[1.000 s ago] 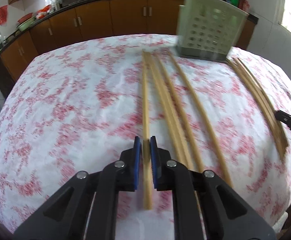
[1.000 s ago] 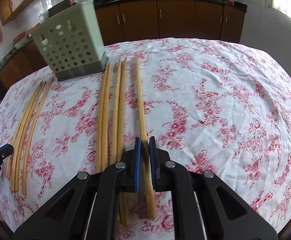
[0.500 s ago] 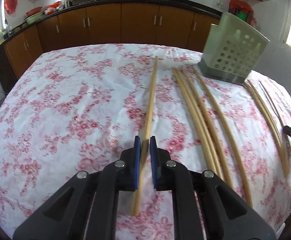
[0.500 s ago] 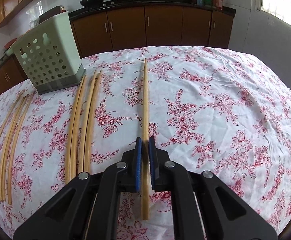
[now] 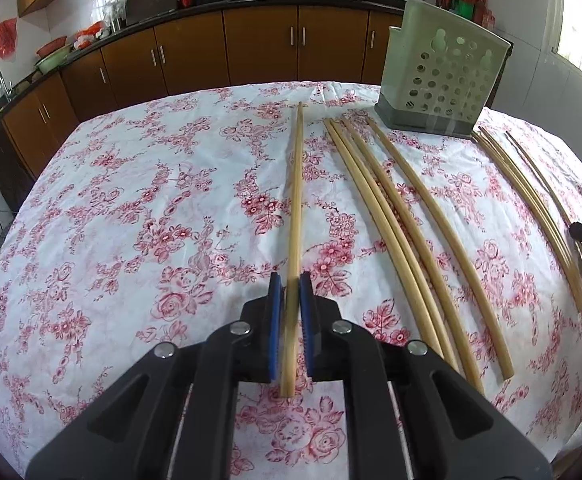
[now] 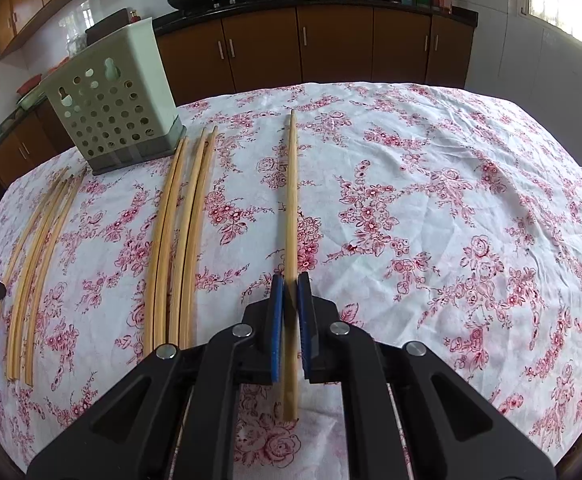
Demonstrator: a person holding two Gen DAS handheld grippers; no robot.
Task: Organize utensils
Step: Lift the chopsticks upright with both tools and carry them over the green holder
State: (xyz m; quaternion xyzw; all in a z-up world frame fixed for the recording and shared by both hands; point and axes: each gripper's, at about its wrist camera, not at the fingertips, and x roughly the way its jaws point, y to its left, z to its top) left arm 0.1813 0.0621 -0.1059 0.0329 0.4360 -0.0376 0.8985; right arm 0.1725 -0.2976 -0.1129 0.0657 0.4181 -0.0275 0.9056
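Between each tool's blue pads, one long, pale bamboo chopstick (image 5: 296,200).

Both wrist views look steeply down, close over the floral tablecloth (image 5: 131,220), sharing the perforated holder (image 6: 119,116).

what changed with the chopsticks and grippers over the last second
The left gripper has carried its chopstick sideways, away from the four it lay against. The right gripper likewise pulled its chopstick clear of its neighbours. Both grippers kept their grip throughout. The perforated holder and the remaining chopsticks stayed put on the floral tablecloth.
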